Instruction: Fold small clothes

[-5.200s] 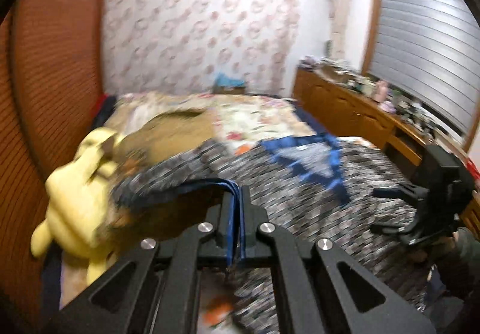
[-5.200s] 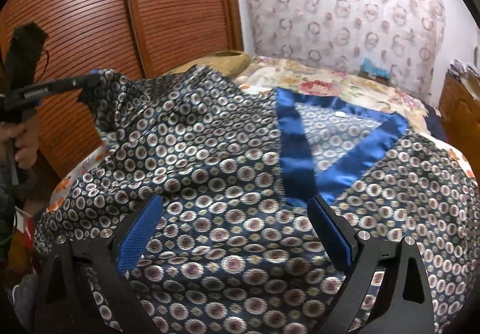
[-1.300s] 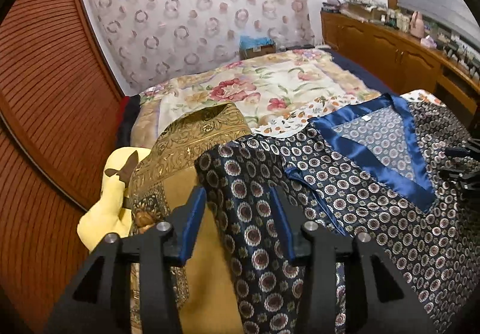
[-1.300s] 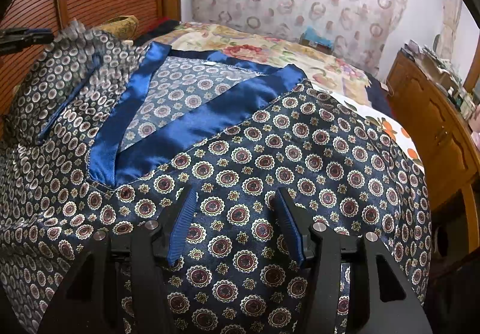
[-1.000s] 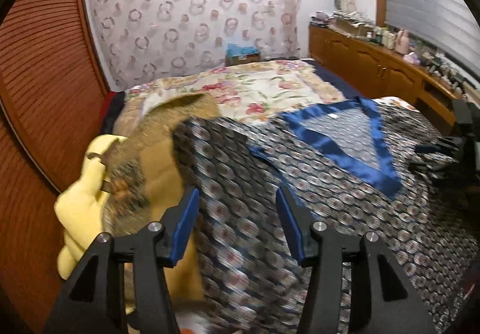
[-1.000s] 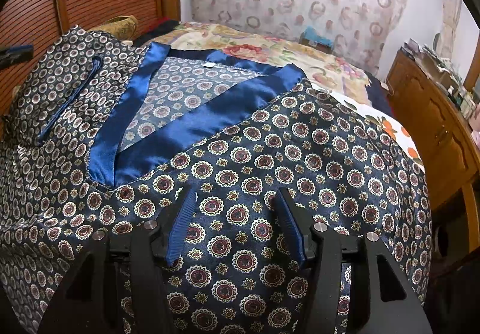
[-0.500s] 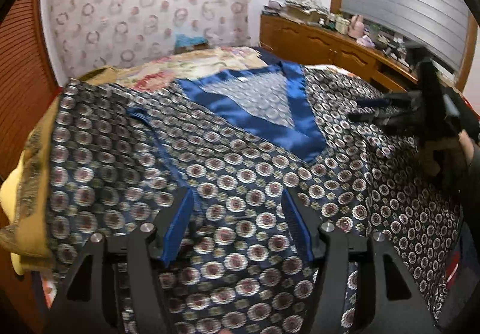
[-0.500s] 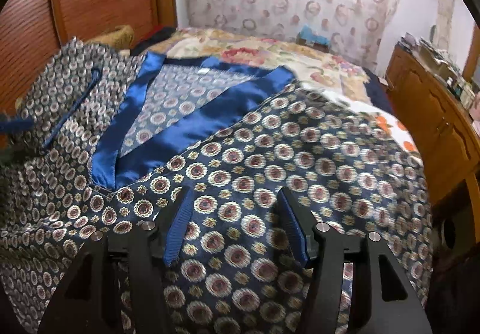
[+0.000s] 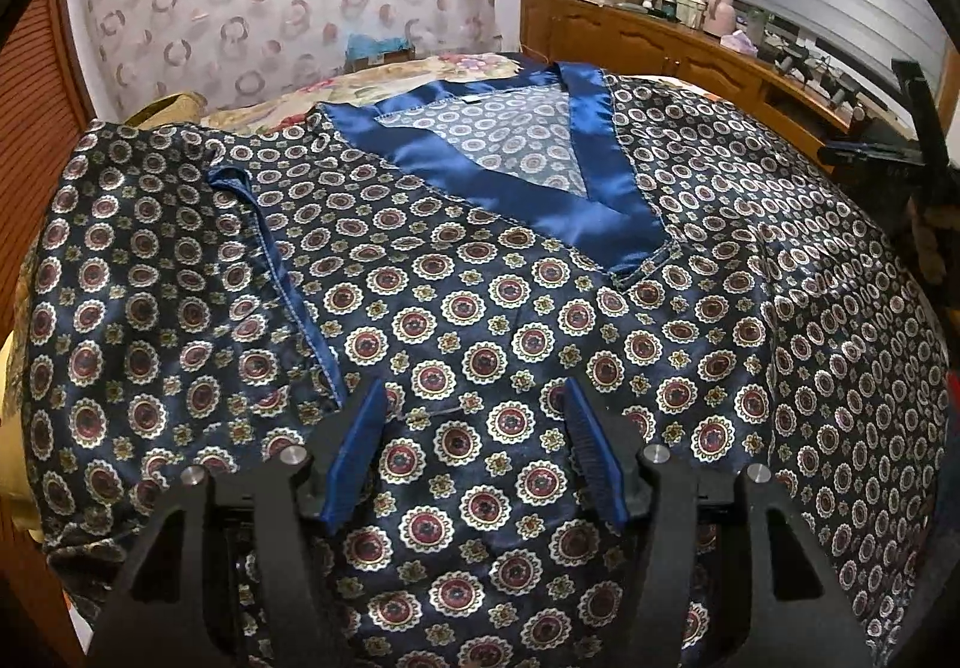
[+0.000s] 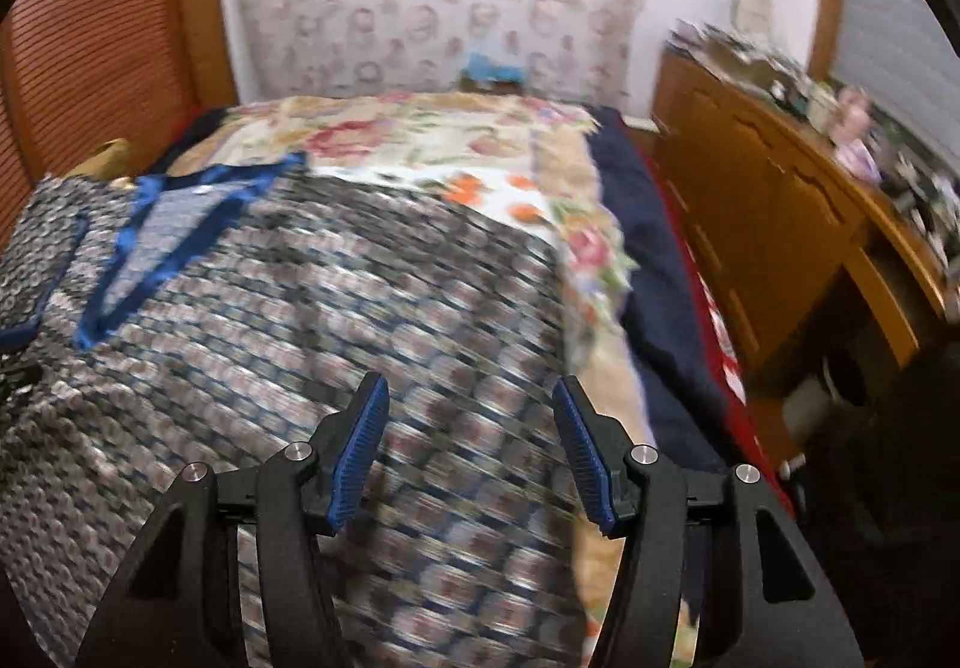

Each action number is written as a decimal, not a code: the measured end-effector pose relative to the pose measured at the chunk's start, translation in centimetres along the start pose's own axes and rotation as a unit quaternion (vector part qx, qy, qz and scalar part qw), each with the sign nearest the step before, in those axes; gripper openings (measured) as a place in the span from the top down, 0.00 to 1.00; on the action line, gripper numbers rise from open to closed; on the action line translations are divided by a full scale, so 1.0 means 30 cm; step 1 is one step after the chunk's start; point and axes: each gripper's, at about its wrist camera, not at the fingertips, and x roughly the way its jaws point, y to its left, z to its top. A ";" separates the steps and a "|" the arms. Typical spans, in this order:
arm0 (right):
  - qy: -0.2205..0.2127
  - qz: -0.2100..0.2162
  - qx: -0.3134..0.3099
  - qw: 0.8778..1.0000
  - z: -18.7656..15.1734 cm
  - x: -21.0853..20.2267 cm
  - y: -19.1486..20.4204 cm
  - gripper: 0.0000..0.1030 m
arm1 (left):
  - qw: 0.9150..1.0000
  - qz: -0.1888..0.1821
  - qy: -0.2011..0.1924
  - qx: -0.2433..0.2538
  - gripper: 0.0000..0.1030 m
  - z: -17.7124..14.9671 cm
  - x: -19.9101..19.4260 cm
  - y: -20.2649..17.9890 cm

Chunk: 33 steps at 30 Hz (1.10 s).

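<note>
A navy patterned top point(image 9: 480, 308) lies spread flat on the floral bedspread point(image 10: 420, 140), its satin blue V-neck collar point(image 9: 600, 200) toward twelve o'clock in the left wrist view. The left gripper point(image 9: 474, 458) hangs over the cloth at six o'clock, jaws wide apart, holding nothing; a folded sleeve edge point(image 9: 288, 272) runs at ten o'clock. The right gripper point(image 10: 471, 458) is also spread wide and empty above the garment's edge; that view is blurred. A wooden cabinet point(image 10: 780, 224) stands at three o'clock.

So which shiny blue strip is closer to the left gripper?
The thin sleeve trim, ending beside the left gripper. The wide V-neck band lies farther up.
</note>
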 end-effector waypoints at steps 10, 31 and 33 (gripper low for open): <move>0.034 0.030 0.054 0.997 -0.129 -0.006 -0.127 0.54 | 1.000 -0.014 0.011 0.014 0.13 0.003 0.022 -0.018; -0.028 0.003 -0.009 1.000 -0.110 -0.127 -0.032 1.00 | 1.000 -0.013 0.014 0.016 0.11 0.001 0.022 -0.034; -0.042 0.009 -0.012 0.999 -0.079 -0.149 -0.013 1.00 | 1.000 -0.012 0.014 0.015 0.11 0.002 0.022 -0.034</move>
